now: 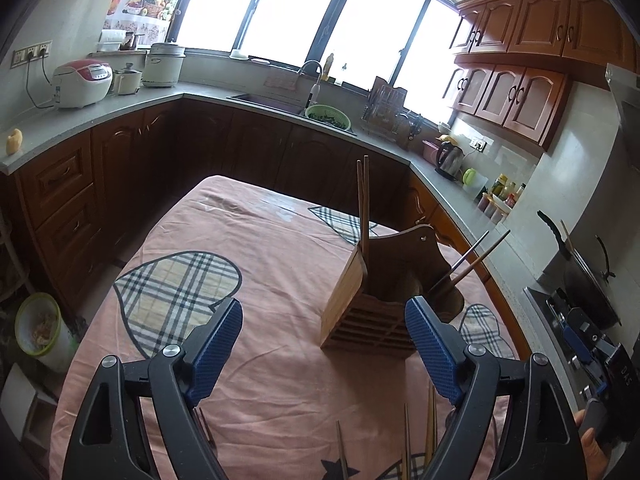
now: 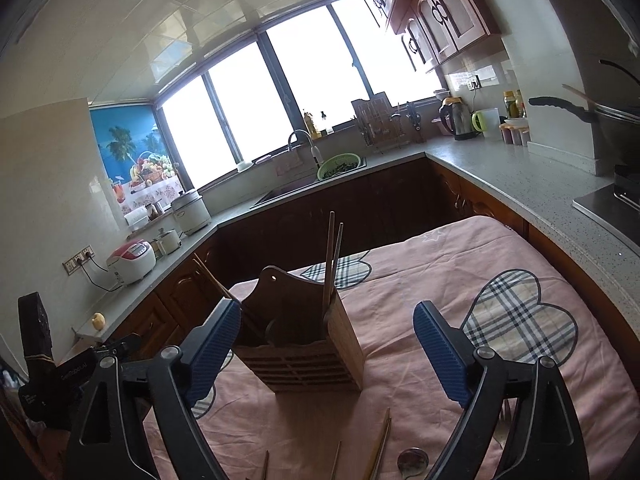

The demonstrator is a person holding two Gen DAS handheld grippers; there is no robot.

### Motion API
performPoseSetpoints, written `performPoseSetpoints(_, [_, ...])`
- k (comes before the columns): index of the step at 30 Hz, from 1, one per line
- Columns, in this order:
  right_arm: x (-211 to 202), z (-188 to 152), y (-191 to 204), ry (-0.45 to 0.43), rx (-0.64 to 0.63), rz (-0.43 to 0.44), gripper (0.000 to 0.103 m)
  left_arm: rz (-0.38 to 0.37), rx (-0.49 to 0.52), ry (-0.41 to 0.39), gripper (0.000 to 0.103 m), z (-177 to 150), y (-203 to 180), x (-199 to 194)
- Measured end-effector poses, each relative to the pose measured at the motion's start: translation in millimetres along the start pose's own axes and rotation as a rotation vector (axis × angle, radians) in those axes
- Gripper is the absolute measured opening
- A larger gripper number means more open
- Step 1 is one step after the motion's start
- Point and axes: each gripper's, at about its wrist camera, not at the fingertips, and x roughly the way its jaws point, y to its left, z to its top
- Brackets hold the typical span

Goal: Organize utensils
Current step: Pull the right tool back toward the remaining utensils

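Loose chopsticks (image 1: 408, 444) lie just below the spread, empty left tongs (image 1: 324, 346); the wooden utensil holder (image 2: 304, 344) stands ahead between the likewise spread right tongs (image 2: 328, 354)

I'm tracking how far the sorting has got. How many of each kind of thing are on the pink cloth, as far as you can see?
Wooden holder: 1
Chopsticks standing in the holder: 4
Loose chopsticks in view: 4
Spoon: 1
Total: 10
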Motion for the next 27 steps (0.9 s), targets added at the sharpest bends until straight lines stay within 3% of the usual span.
performPoseSetpoints(10, [-24.7,-38.1,-10.3,0.069,0.013,-0.027,0.09,0.004,-0.004,0.078,0.084,-29.6,5.4,-15.7])
performPoseSetpoints(27, [-32.5,-87.6,-21.6,0.167,0.008,-0.067,0.09,0.041,0.024,0.199,0.084,-63.5,-3.6,-7.3])
